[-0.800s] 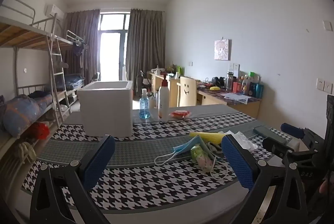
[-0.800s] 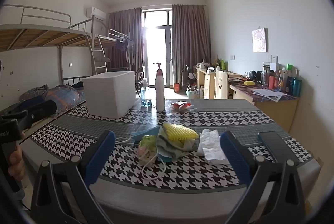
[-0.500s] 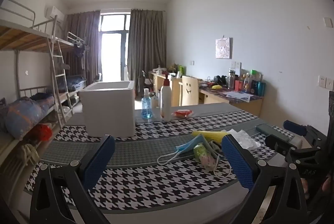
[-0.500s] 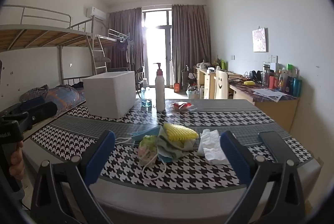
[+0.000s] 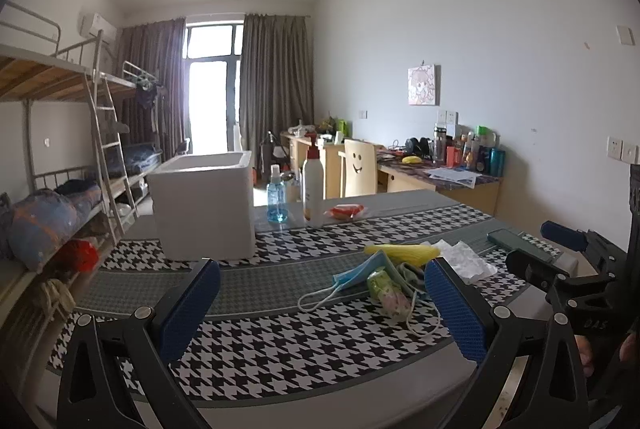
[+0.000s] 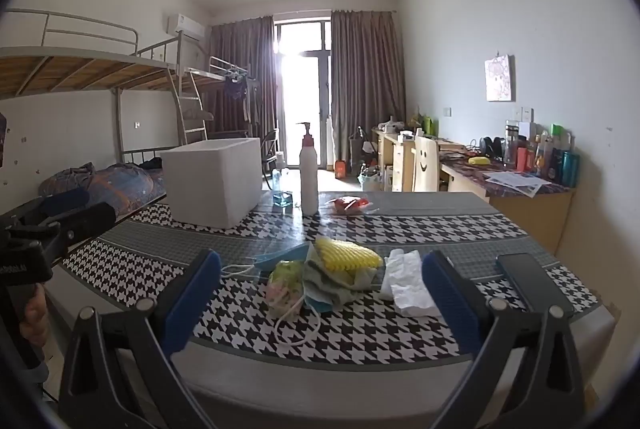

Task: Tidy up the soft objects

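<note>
Plainly, the soft pile (image 6: 320, 277) of face masks and a yellow knobbly thing lies on the tabletop (image 6: 360, 333) straight ahead of the right gripper (image 6: 320, 305), whose fingers stand wide and empty, while the equally wide, empty left gripper (image 5: 320, 309) sees it off to its right.

- Left wrist view: our right gripper (image 5: 560, 249) sits slightly higher in frame than 0.8 s ago, over the table's (image 5: 248, 345) right edge.
- Right wrist view: we see no change; the pile of soft objects (image 6: 320, 273) lies unmoved.
</note>
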Demonstrator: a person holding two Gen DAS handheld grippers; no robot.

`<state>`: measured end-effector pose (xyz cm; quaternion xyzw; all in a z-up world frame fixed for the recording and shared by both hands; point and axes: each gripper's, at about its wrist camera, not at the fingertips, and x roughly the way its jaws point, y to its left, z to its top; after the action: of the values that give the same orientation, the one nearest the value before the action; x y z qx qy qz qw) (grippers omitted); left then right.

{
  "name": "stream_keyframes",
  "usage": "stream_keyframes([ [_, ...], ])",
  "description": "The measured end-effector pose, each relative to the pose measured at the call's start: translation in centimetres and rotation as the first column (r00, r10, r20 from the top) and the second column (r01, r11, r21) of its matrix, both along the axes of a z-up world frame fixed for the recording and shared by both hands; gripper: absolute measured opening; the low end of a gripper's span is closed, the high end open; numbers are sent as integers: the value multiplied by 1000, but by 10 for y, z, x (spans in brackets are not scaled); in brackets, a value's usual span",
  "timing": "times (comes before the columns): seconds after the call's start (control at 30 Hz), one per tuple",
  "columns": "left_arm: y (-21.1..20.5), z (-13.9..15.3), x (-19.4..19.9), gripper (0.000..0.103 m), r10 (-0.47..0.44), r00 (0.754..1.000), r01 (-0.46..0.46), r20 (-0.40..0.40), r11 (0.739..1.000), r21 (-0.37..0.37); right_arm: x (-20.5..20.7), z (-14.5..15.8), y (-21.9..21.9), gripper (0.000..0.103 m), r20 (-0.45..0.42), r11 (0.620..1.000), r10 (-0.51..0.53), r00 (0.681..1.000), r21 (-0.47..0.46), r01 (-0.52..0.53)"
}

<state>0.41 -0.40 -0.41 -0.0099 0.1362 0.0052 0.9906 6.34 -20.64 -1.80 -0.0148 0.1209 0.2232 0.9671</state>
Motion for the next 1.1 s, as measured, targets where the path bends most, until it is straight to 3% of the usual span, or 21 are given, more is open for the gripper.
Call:
stream_keyframes([
  [1.1, -4, -6, 18, 102, -22, 999, 22, -48, 1000, 2, 14, -8, -6, 102, -43, 1000, -20, 999, -1, 20],
])
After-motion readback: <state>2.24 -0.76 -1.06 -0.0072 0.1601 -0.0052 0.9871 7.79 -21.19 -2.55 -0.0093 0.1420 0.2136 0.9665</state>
